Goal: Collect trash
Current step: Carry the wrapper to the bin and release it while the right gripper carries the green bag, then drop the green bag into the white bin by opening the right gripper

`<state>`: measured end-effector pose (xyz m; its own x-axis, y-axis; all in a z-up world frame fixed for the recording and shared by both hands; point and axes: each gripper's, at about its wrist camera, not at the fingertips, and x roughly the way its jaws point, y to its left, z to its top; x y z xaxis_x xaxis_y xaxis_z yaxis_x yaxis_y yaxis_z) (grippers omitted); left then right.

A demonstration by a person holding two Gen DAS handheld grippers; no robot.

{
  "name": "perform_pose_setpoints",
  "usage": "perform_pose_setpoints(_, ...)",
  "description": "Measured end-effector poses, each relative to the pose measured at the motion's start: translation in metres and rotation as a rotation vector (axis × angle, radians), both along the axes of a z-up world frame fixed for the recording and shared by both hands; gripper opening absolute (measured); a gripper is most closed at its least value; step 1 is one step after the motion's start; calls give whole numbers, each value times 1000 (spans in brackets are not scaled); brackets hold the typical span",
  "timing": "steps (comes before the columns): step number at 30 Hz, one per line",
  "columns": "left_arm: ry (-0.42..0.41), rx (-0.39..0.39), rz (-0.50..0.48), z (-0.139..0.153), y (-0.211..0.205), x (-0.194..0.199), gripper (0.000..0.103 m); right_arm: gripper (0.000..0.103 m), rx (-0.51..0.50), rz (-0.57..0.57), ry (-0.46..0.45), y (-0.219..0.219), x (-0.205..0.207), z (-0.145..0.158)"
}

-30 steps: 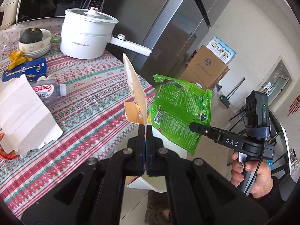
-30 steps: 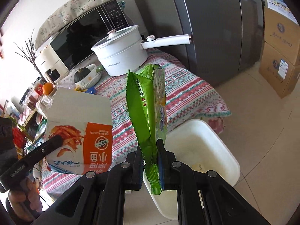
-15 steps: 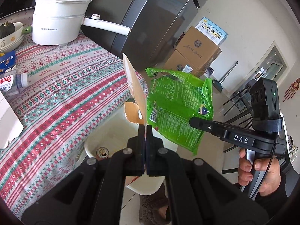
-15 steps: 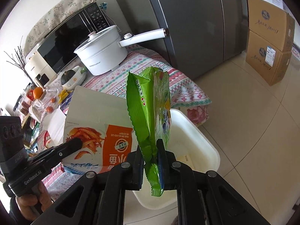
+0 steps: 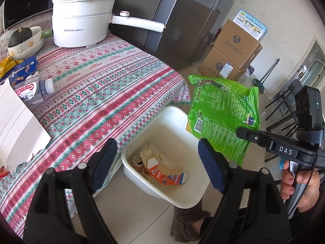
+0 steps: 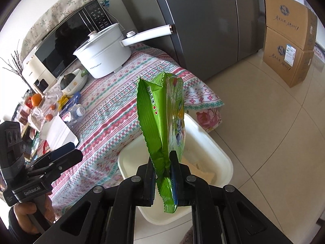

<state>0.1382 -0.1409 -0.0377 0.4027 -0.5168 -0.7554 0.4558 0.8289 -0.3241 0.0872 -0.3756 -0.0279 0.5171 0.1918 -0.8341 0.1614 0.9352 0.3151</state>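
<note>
1. Trash already in the white bin [image 5: 203,195]: an orange-and-white carton wrapper [image 5: 166,174] lies flat on the bin floor, with a drink can [image 5: 138,159] just beside it, toward the worktop.
2. Left tongs [image 5: 157,160] hover above the bin; their jaws have just been opening and now stand wide apart with nothing between them, the carton wrapper lying below in the bin.
3. Right tongs [image 6: 163,166] are clamped on the lower end of a green snack bag [image 6: 160,118], which stands upright from the fingers, its torn top open.
4. Seen from the left wrist, the green bag hangs over the bin's far right rim, held out by the right tongs, with a hand [image 5: 298,187] on the handle.
5. The bin sits on the tiled floor [image 6: 274,132], tucked against the near corner of the worktop [image 5: 97,93], which wears a striped red-and-green cloth.
6. At the worktop's far edge stands a white electric pot [image 5: 81,26] with a long handle; beside it, a bowl holding a dark squash [image 5: 20,36].
7. Along the left edge lie a toppled clear bottle [image 5: 32,90], a blue packet [image 5: 24,69] and a white torn box [image 5: 18,126].
8. Two stacked cardboard boxes [image 6: 288,46] rest on the floor beyond the grey fridge [image 6: 203,20].
</note>
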Motion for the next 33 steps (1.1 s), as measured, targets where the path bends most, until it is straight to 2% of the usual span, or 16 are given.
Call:
perform_pose_setpoints(5,-8,42,16,1,6,-1,85,13,2,6,7,3,3,-2)
perform_pose_setpoints(8,-13,56,25,2,11,-2,87,17,5,2,11,2,3,-3)
perform_pose_setpoints(9,-14,58,28,3,13,-2,87,27,7,0,16,2,4,-4)
perform_pose_setpoints(10,-15,61,32,3,16,-3,88,45,8,-7,20,2,4,-4)
perform_pose_setpoints(12,-18,65,39,4,20,-2,89,61,9,-20,11,1,2,-4)
perform_pose_setpoints(25,-34,95,81,9,50,-5,91,72,-17,1,0,14,5,2)
perform_pose_setpoints(33,-64,144,132,15,76,-8,101,77,-29,34,-7,32,10,4)
